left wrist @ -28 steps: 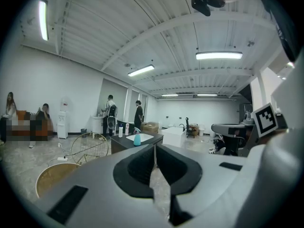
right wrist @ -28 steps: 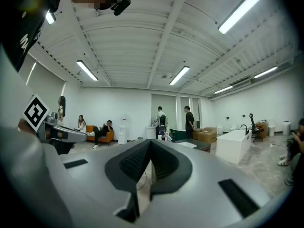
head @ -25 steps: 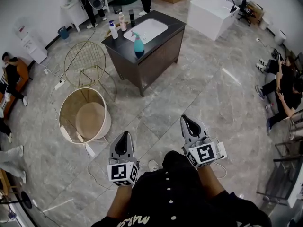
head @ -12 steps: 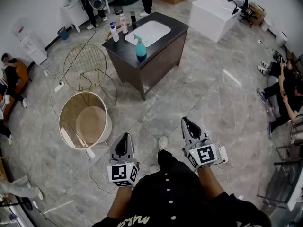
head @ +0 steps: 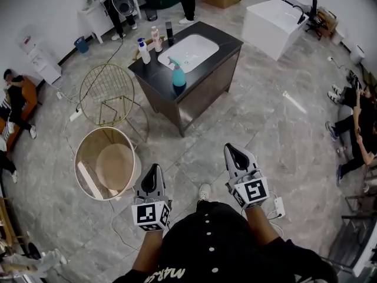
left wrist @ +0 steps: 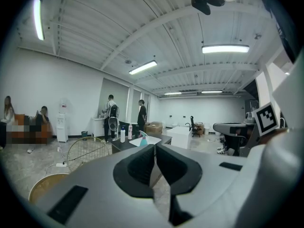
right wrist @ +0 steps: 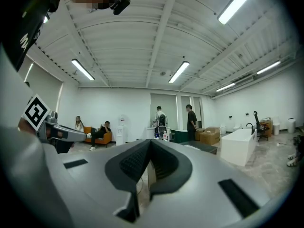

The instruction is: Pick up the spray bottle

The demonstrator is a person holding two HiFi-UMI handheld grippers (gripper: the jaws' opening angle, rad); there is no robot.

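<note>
Step in hand, as judged: the walk-up, with the bottle out of reach.

Spray bottle (head: 178,75): teal, upright on the near edge of the dark counter (head: 154,71), just near of the sink (head: 191,49), and far from both grippers.

Left gripper (head: 154,171) and right gripper (head: 233,152): jaws closed on nothing, held near the body.

To do it well:
- Face the counter's near edge squarely.
- Open one gripper's jaws before arriving.
- Come in level at the bottle's body, below the trigger head.
- Stay clear of the other bottles (head: 156,40) at the counter's far left.
</note>
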